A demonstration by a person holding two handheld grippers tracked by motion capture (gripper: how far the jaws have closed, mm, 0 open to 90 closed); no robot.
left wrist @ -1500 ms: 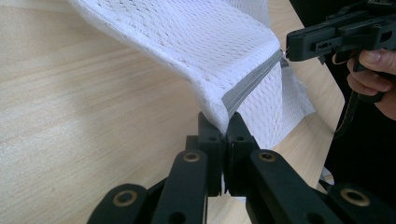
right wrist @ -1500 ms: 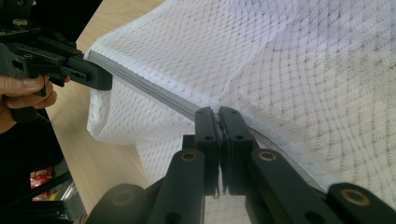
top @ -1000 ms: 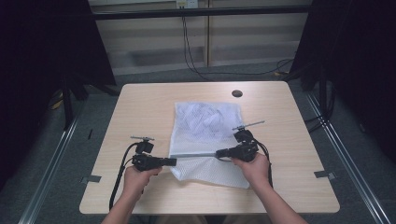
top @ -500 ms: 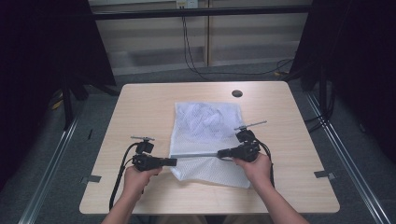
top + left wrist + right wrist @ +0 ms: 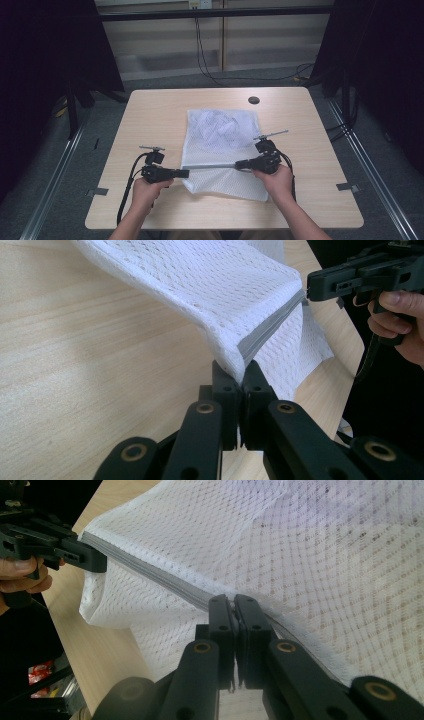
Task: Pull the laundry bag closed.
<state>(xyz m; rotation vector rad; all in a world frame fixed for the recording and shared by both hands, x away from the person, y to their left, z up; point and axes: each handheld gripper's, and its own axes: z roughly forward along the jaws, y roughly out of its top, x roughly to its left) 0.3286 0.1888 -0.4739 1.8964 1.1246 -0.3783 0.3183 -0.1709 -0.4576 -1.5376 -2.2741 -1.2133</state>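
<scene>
A white mesh bag (image 5: 222, 131) lies flat in the middle of the table, something crumpled and white inside its far half. A grey zipper (image 5: 210, 166) runs across its near part, lifted off the table and stretched taut. My left gripper (image 5: 186, 173) is shut on the zipper's left end (image 5: 270, 327), jaws (image 5: 242, 375) pinching the bag's edge (image 5: 215, 280). My right gripper (image 5: 237, 164) is shut on the zipper farther right, its jaws (image 5: 234, 600) closed over the grey strip (image 5: 150, 570) and the mesh (image 5: 325, 555). Each gripper view shows the other gripper (image 5: 350, 277) (image 5: 90, 557).
A small black round disc (image 5: 254, 100) sits near the far edge of the wooden table (image 5: 150, 115). Bare wood lies on both sides of the bag. Dark curtains and metal floor rails flank the table, and cables hang at the back wall.
Almost nothing differs. My right gripper has crept very slightly to the right along the zipper; the left gripper holds its place.
</scene>
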